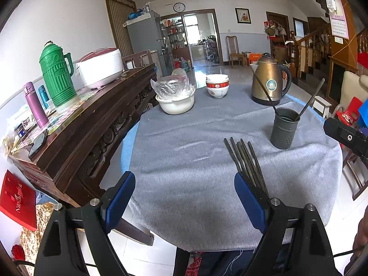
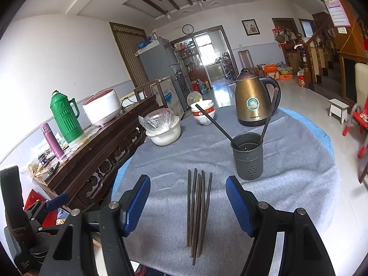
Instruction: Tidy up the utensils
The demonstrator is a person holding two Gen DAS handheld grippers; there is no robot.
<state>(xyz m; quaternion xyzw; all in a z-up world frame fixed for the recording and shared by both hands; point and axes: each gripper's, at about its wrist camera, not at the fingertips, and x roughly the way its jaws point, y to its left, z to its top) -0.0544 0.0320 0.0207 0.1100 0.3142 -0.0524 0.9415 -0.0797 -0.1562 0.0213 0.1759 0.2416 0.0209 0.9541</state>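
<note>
The loose bundle of thin dark chopsticks lies flat on the grey-clothed counter, just in front of the dark grey perforated metal holder, where two sticks already lean. They look light, stiff and likely slippery, prone to roll apart. Your right hand-held gripper hovers over them, jaws apart and empty; the left hand-held gripper is also apart. Pinch one stick mid-length.

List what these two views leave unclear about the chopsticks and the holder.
- Loose chopsticks, left wrist view: near ends hidden behind a gripper finger.
- Their exact count, right wrist view: sticks overlap.
- Holder, both views: wall hides the lower ends of the two chopsticks inside.
</note>
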